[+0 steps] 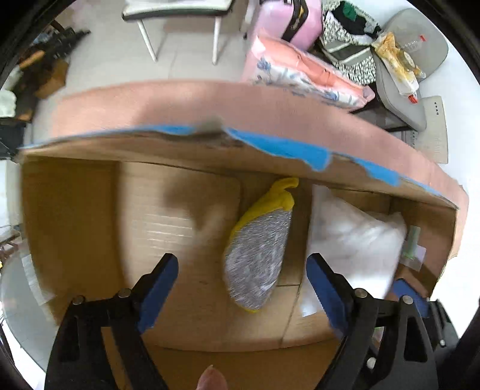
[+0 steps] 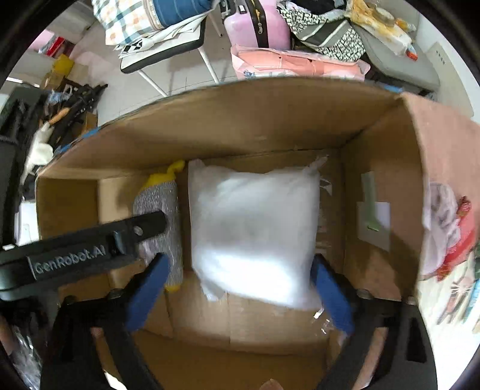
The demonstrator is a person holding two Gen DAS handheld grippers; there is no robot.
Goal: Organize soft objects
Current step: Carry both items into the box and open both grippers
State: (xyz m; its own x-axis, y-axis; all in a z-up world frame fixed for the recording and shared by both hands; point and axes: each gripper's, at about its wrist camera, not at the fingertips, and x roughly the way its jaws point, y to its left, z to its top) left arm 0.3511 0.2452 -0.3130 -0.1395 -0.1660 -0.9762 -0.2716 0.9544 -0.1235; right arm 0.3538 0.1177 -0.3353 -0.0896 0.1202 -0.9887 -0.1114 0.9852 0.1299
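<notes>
The left gripper (image 1: 243,288) hangs over the open cardboard box (image 1: 180,144) with its blue-padded jaws spread wide and nothing between them. The right gripper (image 2: 240,288) is spread just as wide, also empty, above the near edge of the white pillow (image 2: 255,228). In the right wrist view the black body of the left gripper reaches in from the left, its tip over the grey and yellow glove (image 2: 162,210).

The box is the largest thing here: brown corrugated walls, torn blue tape (image 1: 285,147) along the far rim, and a pinkish outer flap (image 1: 210,102) folded away on the far side. A pale label (image 2: 375,222) is stuck to its right inner wall.

The white pillow, wrapped in clear plastic, lies flat on the box floor, filling the right half and reaching close to the far wall. Just beside it on the left, the smaller glove lies lengthwise on the floor, its yellow cuff toward the far wall; whether the two touch is unclear through the blur.

Beyond the box, a pink suitcase (image 2: 258,24) stands on the tiled floor, with a pink packaged bedding bundle (image 2: 300,66) lying before it and a white-legged chair (image 2: 168,45) piled with folded cloth to the left.
</notes>
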